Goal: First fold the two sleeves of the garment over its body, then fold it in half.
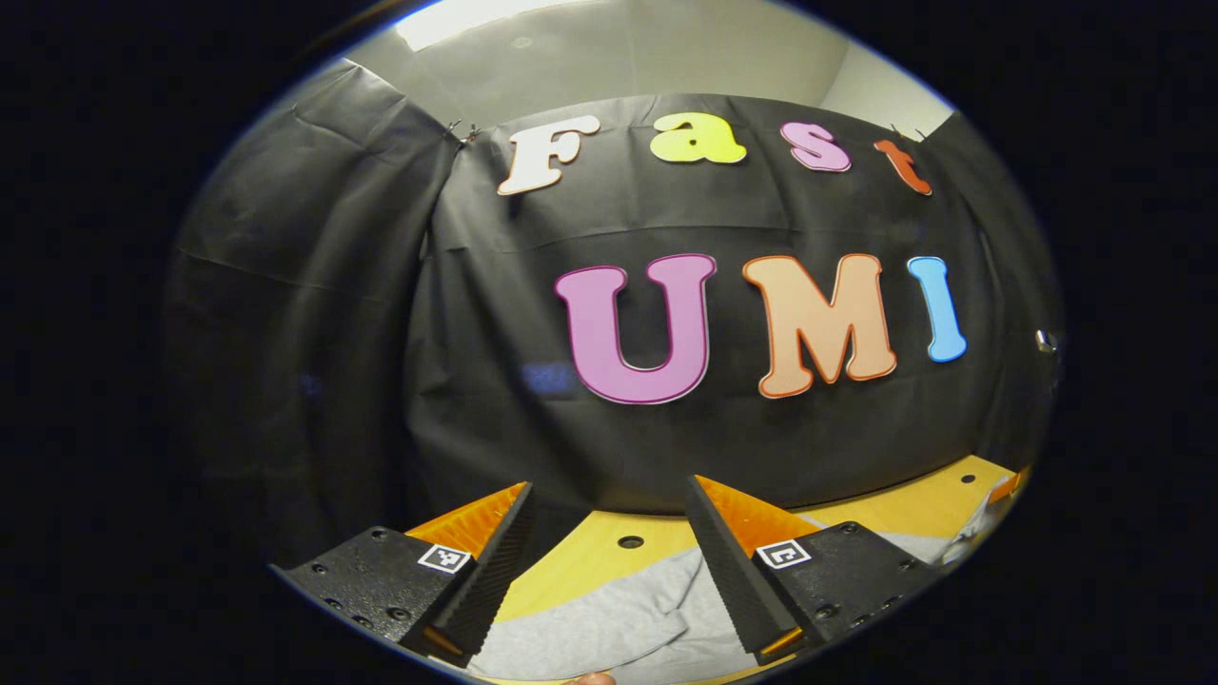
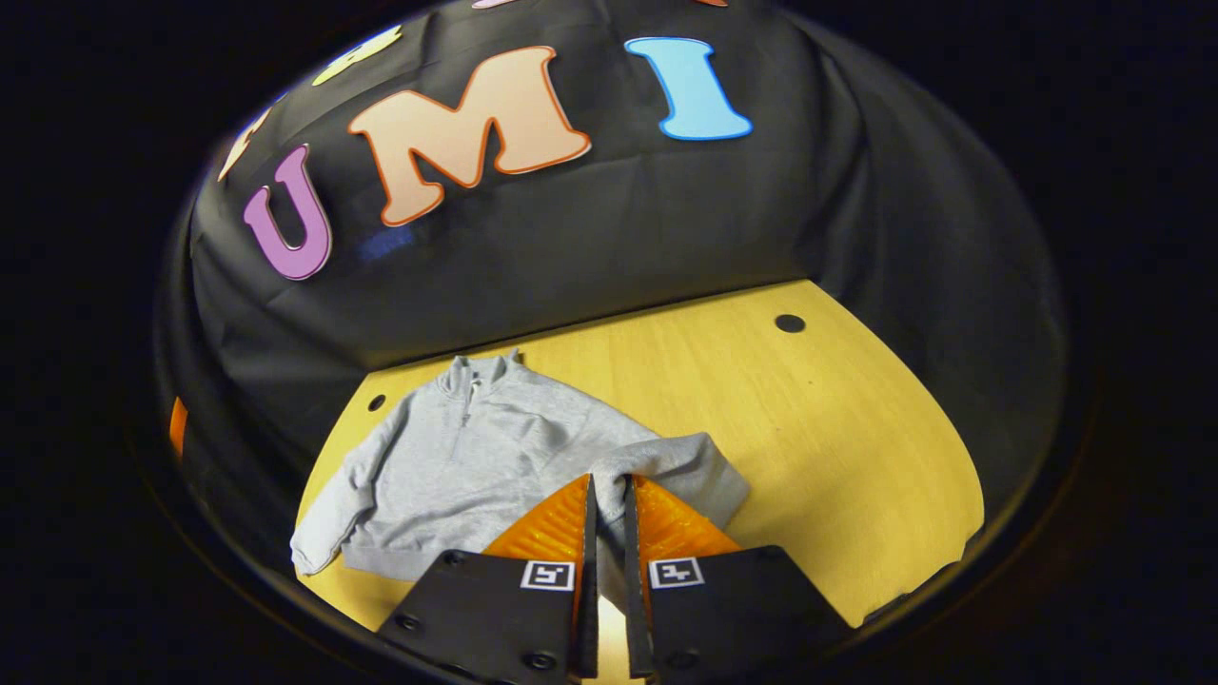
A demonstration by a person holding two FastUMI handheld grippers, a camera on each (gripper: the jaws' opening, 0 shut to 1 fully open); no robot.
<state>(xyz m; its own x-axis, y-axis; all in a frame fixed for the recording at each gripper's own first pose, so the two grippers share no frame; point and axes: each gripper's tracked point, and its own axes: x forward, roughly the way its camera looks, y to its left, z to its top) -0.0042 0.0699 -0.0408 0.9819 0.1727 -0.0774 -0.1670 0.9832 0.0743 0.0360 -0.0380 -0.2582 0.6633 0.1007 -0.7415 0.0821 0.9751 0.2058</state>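
In the right gripper view a grey zip-neck sweatshirt (image 2: 466,457) lies flat on the yellow table (image 2: 818,447), collar toward the wall. One sleeve (image 2: 324,528) trails to the near left. The other sleeve (image 2: 680,466) is bunched and pulled up at my right gripper (image 2: 607,483), whose fingers are shut on its cloth. In the left gripper view my left gripper (image 1: 609,490) stands open, raised and aimed at the wall, with nothing between its fingers. Grey sweatshirt cloth (image 1: 618,618) lies on the table below it.
Black cloth walls close off the table at the back and both sides. Round holes (image 2: 789,322) dot the tabletop near the wall. Bare table (image 2: 856,495) stretches to the right of the sweatshirt in the right gripper view.
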